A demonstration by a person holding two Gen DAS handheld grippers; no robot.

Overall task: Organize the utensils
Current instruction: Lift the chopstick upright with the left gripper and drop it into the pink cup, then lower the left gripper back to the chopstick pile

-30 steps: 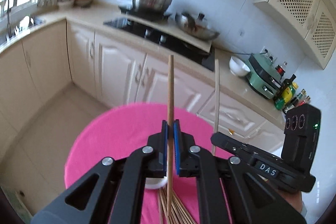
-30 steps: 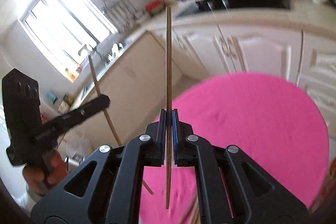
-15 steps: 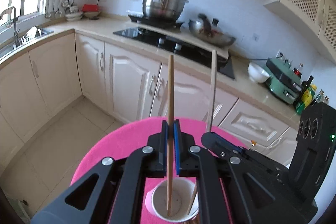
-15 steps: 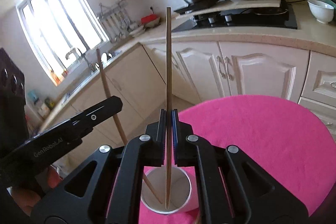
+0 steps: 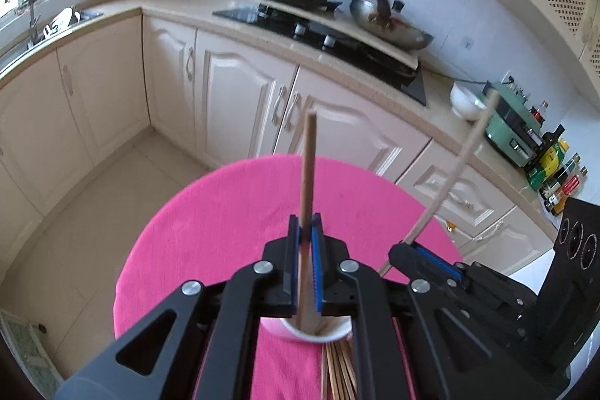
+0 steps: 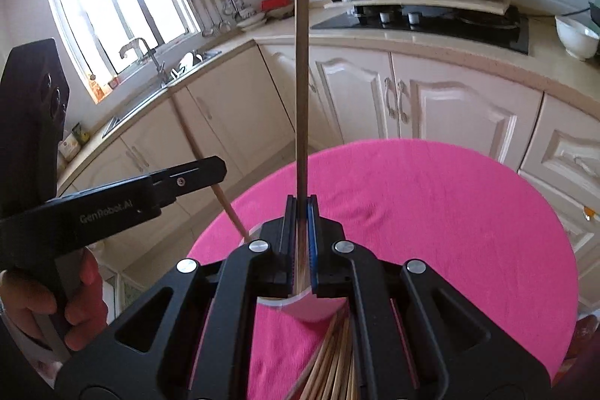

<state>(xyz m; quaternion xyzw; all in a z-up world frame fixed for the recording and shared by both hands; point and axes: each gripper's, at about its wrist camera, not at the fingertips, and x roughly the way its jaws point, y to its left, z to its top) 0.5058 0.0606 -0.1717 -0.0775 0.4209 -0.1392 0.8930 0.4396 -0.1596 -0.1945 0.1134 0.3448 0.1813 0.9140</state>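
Since a second ago I have brought both hands down, so the small white round cup (image 5: 317, 327) on the pink-clothed round desk (image 5: 232, 212) has come in under both tools and each stick now reaches into it. The left gripper (image 5: 308, 272) has its jaws clamped on a light brown wooden chopstick (image 5: 308, 175), standing nearly upright with its lower end inside the cup. The right gripper (image 6: 300, 246) is likewise closed tight on a darker slim wooden chopstick (image 6: 301, 81), whose tip is hidden behind the cup's near rim. The loose bundle of wooden chopsticks (image 6: 333, 362) lies on the cloth just nearer me than the cup.

My worry is the cup: it looks light, and both sticks enter it at once. If I press down or sideways before letting go, a tip could lever against the wall and tip it toward the bundle. Releasing too high could let a stick bounce out.
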